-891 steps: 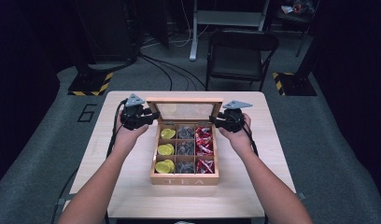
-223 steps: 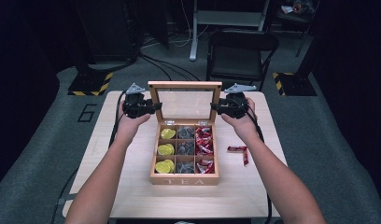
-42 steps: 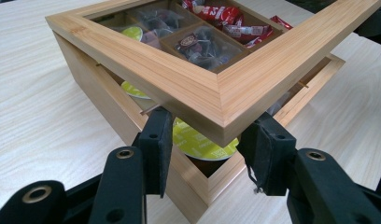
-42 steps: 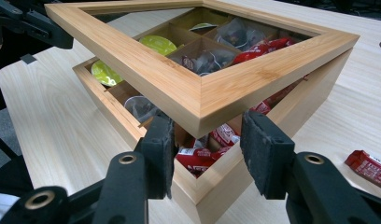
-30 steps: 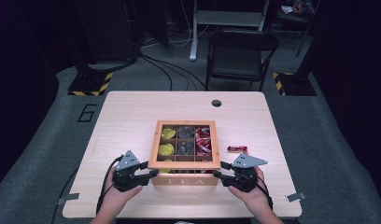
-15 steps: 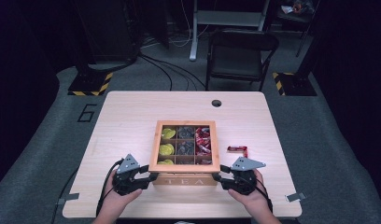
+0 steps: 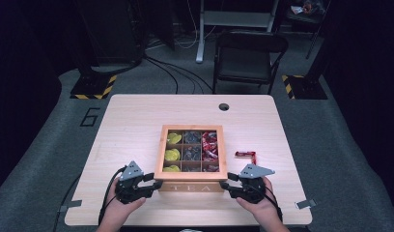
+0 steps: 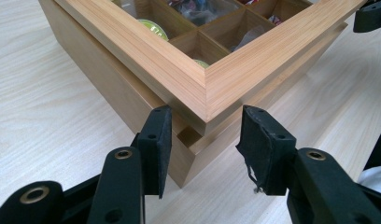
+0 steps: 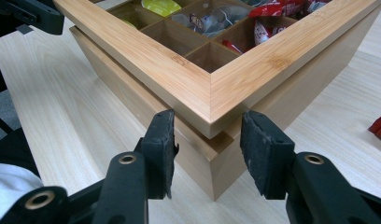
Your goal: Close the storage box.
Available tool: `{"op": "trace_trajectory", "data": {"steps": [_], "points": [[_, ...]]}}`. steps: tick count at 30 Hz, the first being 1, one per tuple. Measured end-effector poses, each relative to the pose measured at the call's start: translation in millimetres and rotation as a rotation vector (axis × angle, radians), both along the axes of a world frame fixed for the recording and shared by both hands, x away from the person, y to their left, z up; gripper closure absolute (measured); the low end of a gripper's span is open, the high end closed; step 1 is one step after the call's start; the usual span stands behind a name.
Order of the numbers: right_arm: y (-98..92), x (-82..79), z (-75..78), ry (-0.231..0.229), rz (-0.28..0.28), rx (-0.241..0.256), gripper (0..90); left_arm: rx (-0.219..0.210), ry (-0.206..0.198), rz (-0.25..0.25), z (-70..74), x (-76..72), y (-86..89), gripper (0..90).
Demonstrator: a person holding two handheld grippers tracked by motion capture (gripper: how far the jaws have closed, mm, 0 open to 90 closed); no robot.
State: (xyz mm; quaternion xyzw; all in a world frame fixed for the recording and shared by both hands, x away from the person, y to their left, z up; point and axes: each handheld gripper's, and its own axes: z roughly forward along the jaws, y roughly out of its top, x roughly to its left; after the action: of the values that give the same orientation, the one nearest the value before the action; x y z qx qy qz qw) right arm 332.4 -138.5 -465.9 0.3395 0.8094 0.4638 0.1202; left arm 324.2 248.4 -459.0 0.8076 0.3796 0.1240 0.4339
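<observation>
Two grippers flank one light wooden tea box with a glass-paned lid. Just ahead of the left gripper sits the box's near left corner, jaws apart either side of the lid's edge, touching nothing I can confirm. Likely the lid is being eased shut evenly, hence a corner each. The right gripper mirrors this, jaws apart. Beyond its right, two red packets lie on the pale wooden table. Nine compartments show.

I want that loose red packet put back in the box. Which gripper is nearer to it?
Right. The right gripper sits at the tea box's front right corner, near the red packet; the left gripper is across the box.
</observation>
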Motion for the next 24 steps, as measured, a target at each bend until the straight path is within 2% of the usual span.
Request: {"op": "trace_trajectory", "data": {"steps": [1, 3, 4, 5, 7, 9, 14, 24], "points": [[-0.1, 0.3, -0.4, 0.007, -0.001, 0.005, 54.7, -0.007, -0.008, 0.007, -0.3, -0.3, 0.5, 53.6], [-0.1, 0.7, -1.9, 0.023, -0.007, -0.017, 53.9, -0.038, -0.028, 0.007, 2.1, -1.6, 2.7, 54.0], [-1.0, 0.6, -2.5, 0.015, 0.002, -0.017, 54.6, -0.060, -0.029, 0.007, 3.6, -2.8, 3.6, 55.2], [-1.4, -0.4, -1.7, 0.005, -0.011, 0.000, 56.4, -0.054, -0.040, 0.005, 4.6, -2.9, 4.6, 55.2], [-3.4, -1.6, 3.1, -0.007, -0.002, 0.033, 56.9, -0.034, -0.037, 0.010, 3.7, -1.9, 5.0, 55.1], [-4.2, -2.9, 5.2, -0.019, -0.010, 0.032, 56.9, -0.033, -0.022, 0.015, 2.6, -0.9, 4.9, 54.8], [-4.8, -1.6, 4.8, -0.020, -0.011, 0.030, 56.1, -0.035, -0.021, 0.017, 2.7, 0.8, 6.0, 53.8], [-18.7, 7.1, 9.4, -0.028, -0.071, 0.068, 54.7, -0.058, -0.021, 0.067, 7.1, 7.7, 20.1, 51.8]]}}
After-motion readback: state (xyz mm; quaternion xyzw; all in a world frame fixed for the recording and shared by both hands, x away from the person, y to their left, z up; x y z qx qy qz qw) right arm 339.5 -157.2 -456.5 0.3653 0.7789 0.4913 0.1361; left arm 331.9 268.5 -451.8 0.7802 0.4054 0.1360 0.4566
